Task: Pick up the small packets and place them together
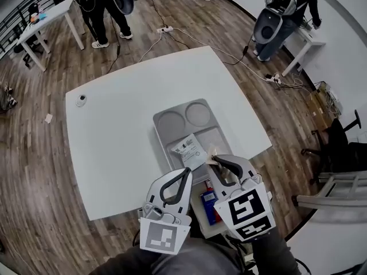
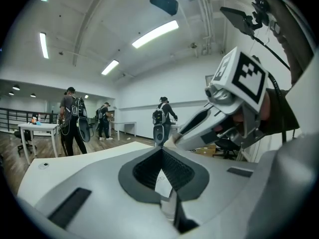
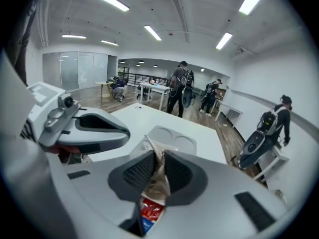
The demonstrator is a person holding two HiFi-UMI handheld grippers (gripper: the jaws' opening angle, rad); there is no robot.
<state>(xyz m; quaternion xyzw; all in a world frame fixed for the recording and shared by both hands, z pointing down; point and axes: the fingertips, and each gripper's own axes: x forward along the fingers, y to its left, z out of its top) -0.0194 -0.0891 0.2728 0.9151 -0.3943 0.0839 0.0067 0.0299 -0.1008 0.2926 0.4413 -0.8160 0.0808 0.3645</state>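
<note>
1 red pkt (image 3: pixel 151 210) in right gripper (image 3: pixel 157 156); only right gripper view shows pinch.

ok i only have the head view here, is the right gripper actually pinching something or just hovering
Observer: Pinching. In the right gripper view, the right gripper is closed on a crumpled packet, with red and blue print showing lower down.
Operator: and the left one
Observer: In the left gripper view, the left gripper is closed too, with the thin edge of a white packet between its jaws.
</note>
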